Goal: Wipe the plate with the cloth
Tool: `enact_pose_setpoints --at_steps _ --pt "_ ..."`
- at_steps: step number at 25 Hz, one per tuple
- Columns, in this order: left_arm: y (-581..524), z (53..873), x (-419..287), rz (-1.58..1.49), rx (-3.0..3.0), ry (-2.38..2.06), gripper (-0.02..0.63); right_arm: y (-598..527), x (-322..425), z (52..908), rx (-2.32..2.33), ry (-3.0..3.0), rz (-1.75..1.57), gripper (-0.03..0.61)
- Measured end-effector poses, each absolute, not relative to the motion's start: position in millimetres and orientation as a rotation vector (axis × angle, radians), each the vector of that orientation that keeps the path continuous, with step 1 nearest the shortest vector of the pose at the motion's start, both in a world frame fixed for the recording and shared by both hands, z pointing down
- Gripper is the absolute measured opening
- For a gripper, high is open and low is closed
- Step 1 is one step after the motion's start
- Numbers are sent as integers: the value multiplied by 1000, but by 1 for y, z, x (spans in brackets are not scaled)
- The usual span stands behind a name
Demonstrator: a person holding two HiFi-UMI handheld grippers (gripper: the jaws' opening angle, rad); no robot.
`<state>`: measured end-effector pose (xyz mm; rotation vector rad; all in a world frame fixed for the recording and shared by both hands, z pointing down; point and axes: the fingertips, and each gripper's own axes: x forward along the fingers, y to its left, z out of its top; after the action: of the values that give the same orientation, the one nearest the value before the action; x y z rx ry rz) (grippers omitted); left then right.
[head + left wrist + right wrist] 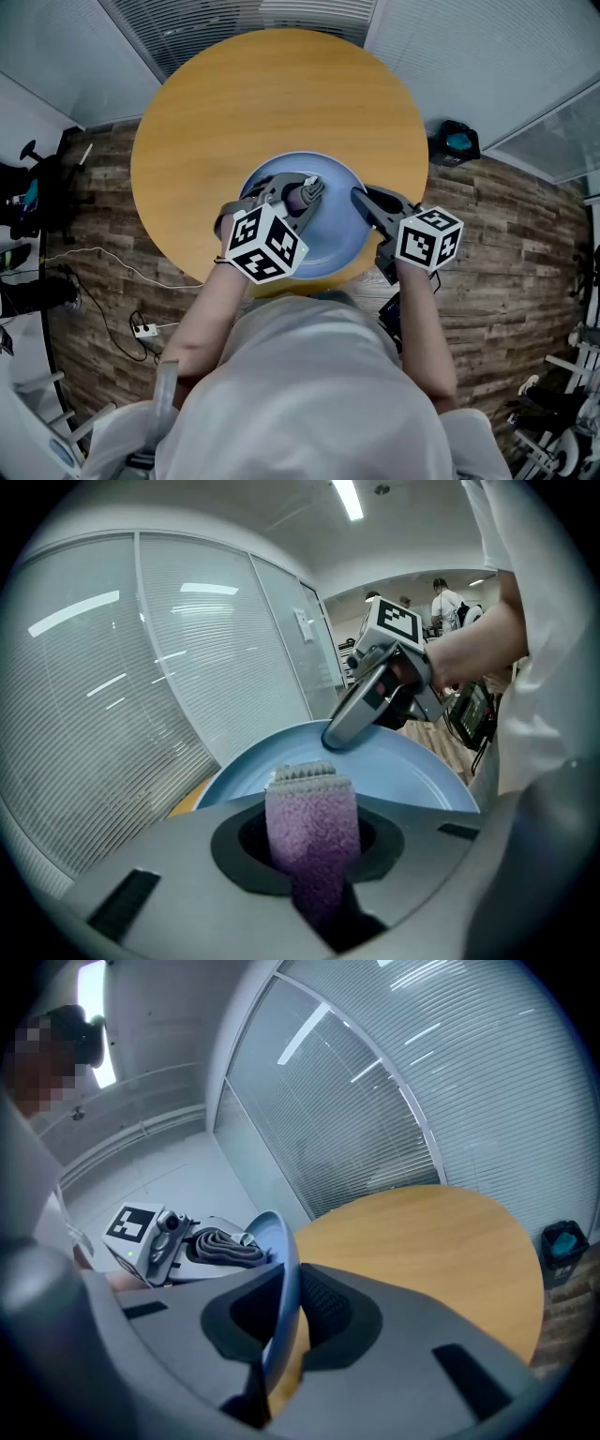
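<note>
Much of cloth (312,810) inside left tool (314,841)

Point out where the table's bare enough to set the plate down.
Free: the whole far half of the table, plus bare wood left and right of the plate. Crowded: the near edge, where the right gripper clamps the plate's rim and the left gripper holds the cloth over it.

plate (337,239) over table (234,103) near edge | cloth (309,192) over plate | bin (457,142) right of table
</note>
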<state>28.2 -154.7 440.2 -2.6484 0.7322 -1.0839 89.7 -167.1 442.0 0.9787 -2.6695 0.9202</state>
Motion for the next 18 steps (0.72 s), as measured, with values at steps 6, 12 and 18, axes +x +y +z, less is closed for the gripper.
enact_pose_setpoints --at_steps 6,12,18 --pt "-151 450 31 -1120 -2677 703 77 -166 89 450 915 -2654 987 43" --pt "-141 459 41 -1140 -2683 658 77 -164 88 458 861 -2655 1048 46" --pt "-128 467 53 -1164 -2682 576 77 -162 86 466 791 -2661 1106 49"
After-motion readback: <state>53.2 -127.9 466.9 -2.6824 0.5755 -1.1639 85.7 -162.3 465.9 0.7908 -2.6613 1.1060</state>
